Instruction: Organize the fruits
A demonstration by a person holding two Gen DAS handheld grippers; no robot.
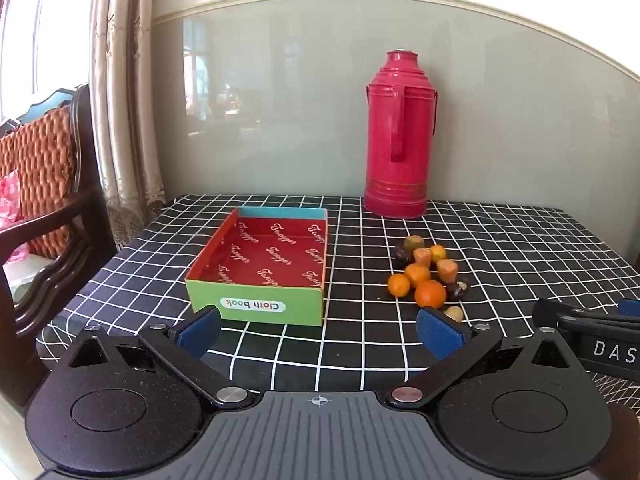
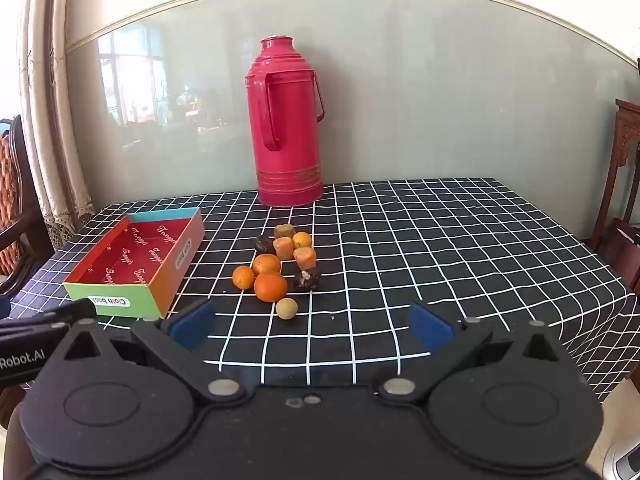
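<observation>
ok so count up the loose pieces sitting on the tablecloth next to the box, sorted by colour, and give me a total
Round orange fruits: 4
Cut orange-pink chunks: 2
Dark brown-purple pieces: 2
Olive-brown chunk: 1
Pale tan round fruit: 1
Total: 10, all on the tablecloth; none in the box yet.

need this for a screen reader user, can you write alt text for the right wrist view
A loose cluster of small fruits lies on a black checked tablecloth, just ahead of the open right gripper. An empty open box with a red lining sits to their left, and a tall red thermos stands behind them against the wall.
</observation>
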